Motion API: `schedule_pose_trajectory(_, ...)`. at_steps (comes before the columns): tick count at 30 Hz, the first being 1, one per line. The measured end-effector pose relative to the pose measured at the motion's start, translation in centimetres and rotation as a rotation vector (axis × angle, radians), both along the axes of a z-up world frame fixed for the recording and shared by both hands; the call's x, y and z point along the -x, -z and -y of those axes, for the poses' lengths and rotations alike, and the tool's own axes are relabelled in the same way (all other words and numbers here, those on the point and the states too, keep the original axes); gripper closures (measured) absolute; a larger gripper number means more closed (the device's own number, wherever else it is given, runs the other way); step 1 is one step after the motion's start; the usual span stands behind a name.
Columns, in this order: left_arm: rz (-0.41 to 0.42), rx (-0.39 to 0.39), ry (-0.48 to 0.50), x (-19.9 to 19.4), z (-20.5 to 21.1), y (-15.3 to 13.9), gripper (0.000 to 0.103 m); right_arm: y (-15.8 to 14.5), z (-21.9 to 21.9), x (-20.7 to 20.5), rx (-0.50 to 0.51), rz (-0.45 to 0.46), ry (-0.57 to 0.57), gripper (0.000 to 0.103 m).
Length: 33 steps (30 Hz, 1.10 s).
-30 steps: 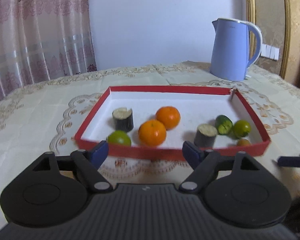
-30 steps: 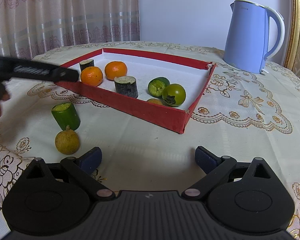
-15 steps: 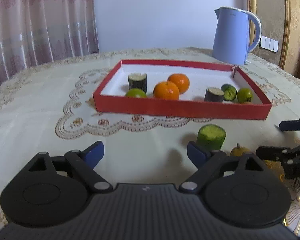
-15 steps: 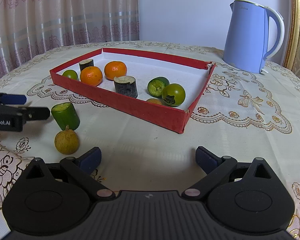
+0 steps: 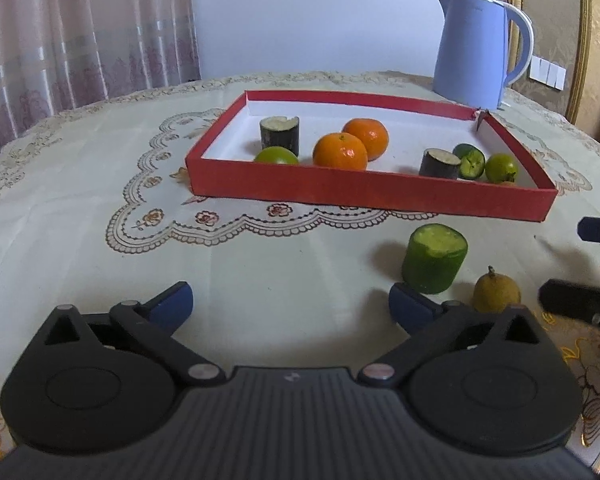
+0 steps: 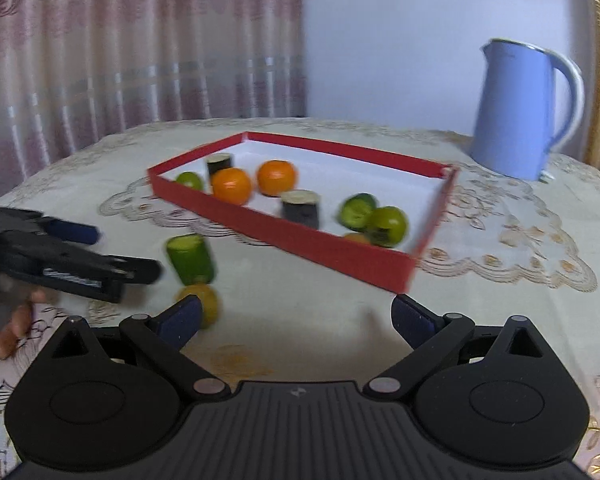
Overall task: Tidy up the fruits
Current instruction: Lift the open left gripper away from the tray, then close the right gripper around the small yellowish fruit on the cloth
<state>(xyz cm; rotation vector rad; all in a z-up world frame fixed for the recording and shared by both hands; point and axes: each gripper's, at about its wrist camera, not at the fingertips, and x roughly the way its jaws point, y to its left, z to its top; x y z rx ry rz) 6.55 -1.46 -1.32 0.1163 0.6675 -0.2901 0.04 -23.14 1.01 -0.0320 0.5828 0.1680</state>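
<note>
A red tray (image 5: 364,190) holds two oranges (image 5: 340,151), two dark cut cylinders (image 5: 279,134) and green limes (image 5: 500,167). In front of it on the cloth stand a green cut piece (image 5: 434,258) and a small yellow fruit (image 5: 496,288). My left gripper (image 5: 290,306) hovers low over the cloth, left of the green piece; its jaws are opening with nothing between them. My right gripper (image 6: 298,316) is open and holds nothing. The yellow fruit (image 6: 204,300) lies just beyond its left finger, with the green piece (image 6: 190,258) behind it.
A blue kettle (image 5: 476,52) stands behind the tray's far right corner. Curtains hang at the back left. A hand (image 6: 14,328) shows at the left edge of the right wrist view. The embroidered cloth (image 5: 100,184) covers the table.
My left gripper drew back from the tray's front wall, sank toward the cloth and opened wider. The right wrist view has swung and blurred, and the yellow fruit is now nearer its left finger.
</note>
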Motion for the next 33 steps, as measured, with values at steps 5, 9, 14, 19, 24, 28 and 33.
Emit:
schedule_pose_trajectory(5,-0.004,0.006,-0.002,0.0,0.0,0.0,0.000,-0.2,-1.7,0.1,0.045,0.031,-0.023,0.002)
schedule_pose_trajectory(9,-0.003,0.009,-0.008,0.0,-0.1,0.0,0.000,0.2,-3.3,-0.3,0.097,0.017,-0.046,0.013)
schedule_pose_trajectory(14,0.005,0.025,-0.101,-0.1,-0.8,-0.1,0.000,0.4,-4.2,-0.9,0.098,-0.003,-0.082,0.036)
schedule_pose_trajectory(19,0.006,0.031,-0.114,0.0,-0.9,-0.2,0.000,0.8,-4.7,-1.6,0.096,-0.035,-0.105,0.049)
schedule_pose_trajectory(24,0.002,0.032,-0.107,-0.1,-0.9,-0.1,0.000,0.9,-4.9,-1.7,0.086,-0.042,-0.120,0.060)
schedule_pose_trajectory(28,0.001,0.031,-0.105,-0.1,-0.9,-0.1,0.000,0.8,-5.2,-1.6,0.078,-0.043,-0.139,0.070)
schedule_pose_trajectory(33,0.000,0.028,-0.105,-0.1,-0.8,-0.1,0.000,0.8,-5.2,-1.5,0.071,-0.045,-0.136,0.073)
